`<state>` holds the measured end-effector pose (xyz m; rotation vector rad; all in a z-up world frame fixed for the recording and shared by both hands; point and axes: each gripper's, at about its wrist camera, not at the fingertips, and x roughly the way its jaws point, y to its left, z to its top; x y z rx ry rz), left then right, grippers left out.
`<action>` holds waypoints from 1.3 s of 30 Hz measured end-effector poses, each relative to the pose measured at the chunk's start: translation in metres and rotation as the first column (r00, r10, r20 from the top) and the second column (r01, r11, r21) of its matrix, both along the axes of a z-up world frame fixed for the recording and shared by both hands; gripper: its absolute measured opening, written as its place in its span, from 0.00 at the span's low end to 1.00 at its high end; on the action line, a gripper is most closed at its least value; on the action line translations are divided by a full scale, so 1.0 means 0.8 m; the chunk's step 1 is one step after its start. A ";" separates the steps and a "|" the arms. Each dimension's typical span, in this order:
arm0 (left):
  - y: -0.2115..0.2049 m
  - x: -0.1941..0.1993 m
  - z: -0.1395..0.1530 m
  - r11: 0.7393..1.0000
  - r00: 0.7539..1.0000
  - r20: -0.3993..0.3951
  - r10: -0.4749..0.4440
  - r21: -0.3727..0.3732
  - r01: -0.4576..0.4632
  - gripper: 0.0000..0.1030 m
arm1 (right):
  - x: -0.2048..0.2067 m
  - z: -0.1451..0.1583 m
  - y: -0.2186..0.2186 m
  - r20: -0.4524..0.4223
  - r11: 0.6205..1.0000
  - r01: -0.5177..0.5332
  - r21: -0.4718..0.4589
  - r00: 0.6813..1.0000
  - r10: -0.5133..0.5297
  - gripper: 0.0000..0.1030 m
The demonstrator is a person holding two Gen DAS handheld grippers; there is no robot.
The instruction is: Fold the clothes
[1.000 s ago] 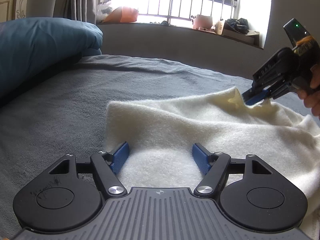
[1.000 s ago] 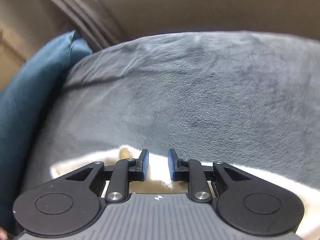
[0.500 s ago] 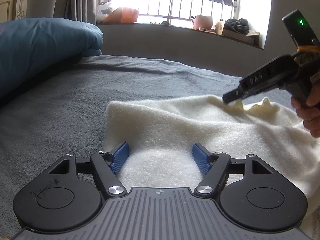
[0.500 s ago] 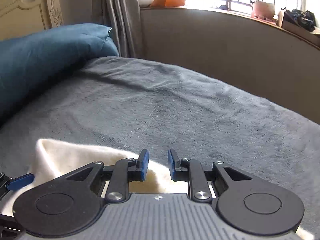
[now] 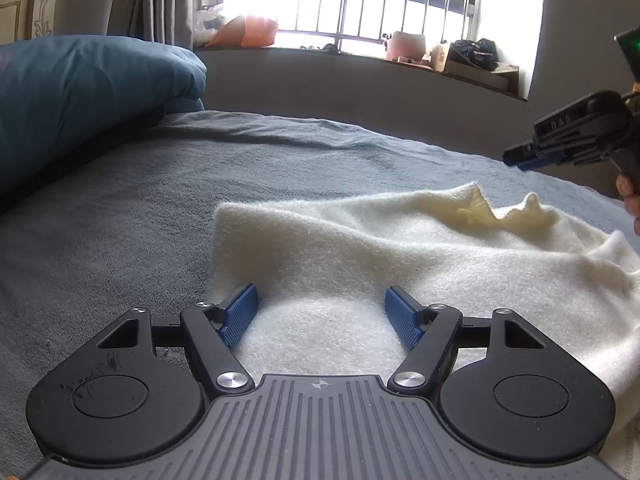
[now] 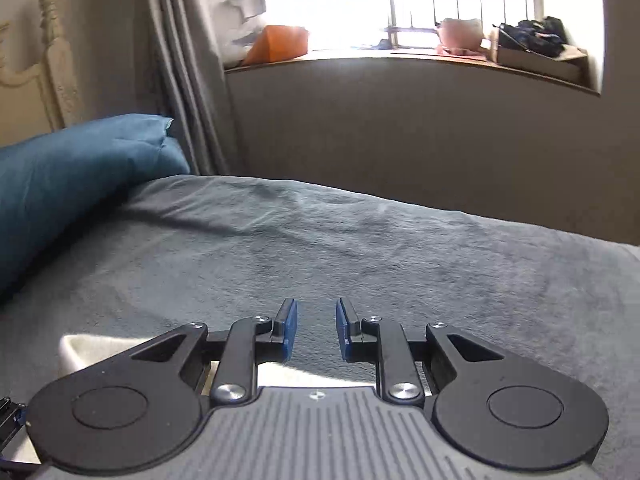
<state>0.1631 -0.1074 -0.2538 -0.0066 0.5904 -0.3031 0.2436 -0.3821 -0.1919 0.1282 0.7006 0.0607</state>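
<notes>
My left gripper (image 5: 322, 316) sat spread wide on cream sweater (image 5: 400, 248), gripping nothing. My right gripper (image 6: 316, 328) hung above sweater, released, empty. Sweater lay on grey blanket (image 5: 120, 220).

Left claw (image 5: 322, 310): fingers spread wide, blue pads (image 5: 239, 315) angled outward, nothing between them; body low and level, pointing forward. Right claw (image 6: 316, 328): fingers parallel with a narrow gap, nothing gripped; raised and roughly level. A hand (image 5: 628, 196) grips the right claw's handle at the frame edge.
</notes>
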 end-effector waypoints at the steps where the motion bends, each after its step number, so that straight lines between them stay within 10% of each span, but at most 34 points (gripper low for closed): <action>1: 0.000 0.000 0.000 1.000 1.000 0.000 0.000 0.001 0.000 0.70 | 0.001 -0.011 -0.001 -0.043 1.000 -0.013 -0.006 0.999 0.013 0.21; 6: -0.001 0.000 0.001 1.000 1.000 -0.001 0.002 0.012 -0.002 0.70 | -0.002 -0.060 0.017 -0.162 0.989 -0.077 -0.124 0.985 0.056 0.21; 14: -0.003 0.000 0.002 1.000 1.000 -0.001 0.005 0.025 -0.005 0.71 | -0.007 0.004 -0.006 -0.070 0.998 0.033 0.054 0.997 -0.029 0.21; 19: -0.002 0.000 0.004 1.000 1.000 -0.004 0.004 0.030 -0.004 0.71 | 0.032 -0.026 0.039 -0.145 0.992 -0.036 0.123 0.988 0.054 0.21; 24: -0.003 0.003 0.015 0.999 1.000 -0.024 0.003 0.052 -0.002 0.72 | 0.019 -0.050 0.093 -0.185 0.991 -0.112 -0.069 0.978 0.097 0.21; 30: 0.011 -0.004 0.052 0.999 0.998 -0.056 0.033 0.036 -0.031 0.72 | -0.070 0.063 0.015 -0.051 0.987 -0.063 0.150 0.996 0.071 0.22; 39: 0.053 -0.075 0.194 0.979 0.977 -0.155 0.145 0.166 -0.118 0.72 | -0.254 0.079 -0.066 -0.285 0.933 0.096 0.347 0.959 0.007 0.22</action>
